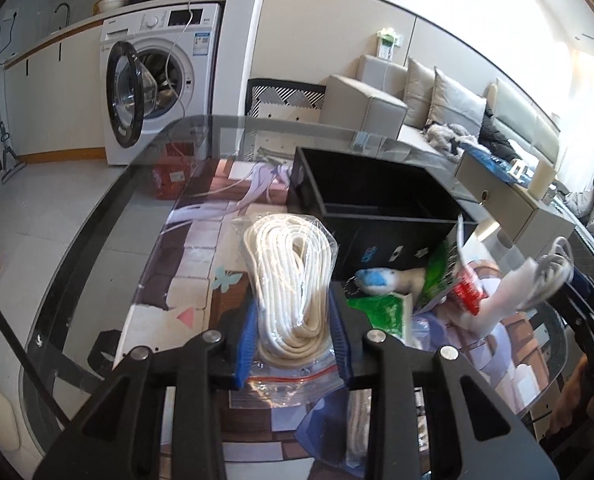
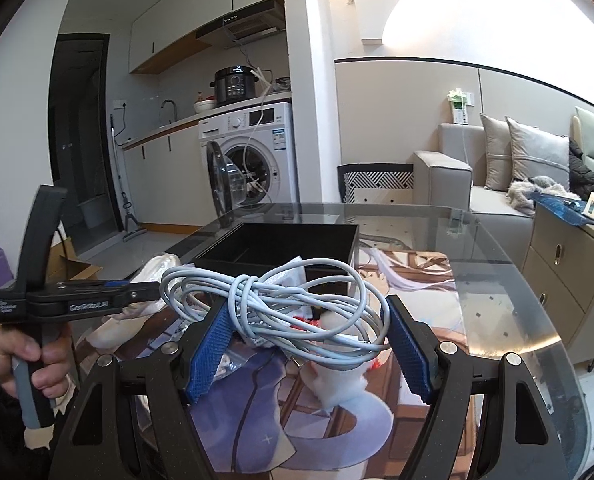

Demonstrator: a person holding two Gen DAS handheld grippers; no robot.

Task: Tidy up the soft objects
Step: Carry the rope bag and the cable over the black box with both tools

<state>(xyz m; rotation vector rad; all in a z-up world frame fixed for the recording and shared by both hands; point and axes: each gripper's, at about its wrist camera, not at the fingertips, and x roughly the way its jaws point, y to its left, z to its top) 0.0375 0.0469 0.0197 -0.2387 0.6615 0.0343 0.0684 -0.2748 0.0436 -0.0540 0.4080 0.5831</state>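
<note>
My left gripper is shut on a clear zip bag of coiled white rope, held above the glass table in front of the black open box. My right gripper holds a tangled bundle of grey-white cable between its blue pads, above the table and just short of the black box. That cable also shows in the left wrist view. The left gripper appears in the right wrist view.
A small blue-and-white plush, green packets and a red-and-white item lie on the printed mat beside the box. The glass table's rim curves right. A washing machine and sofa stand beyond.
</note>
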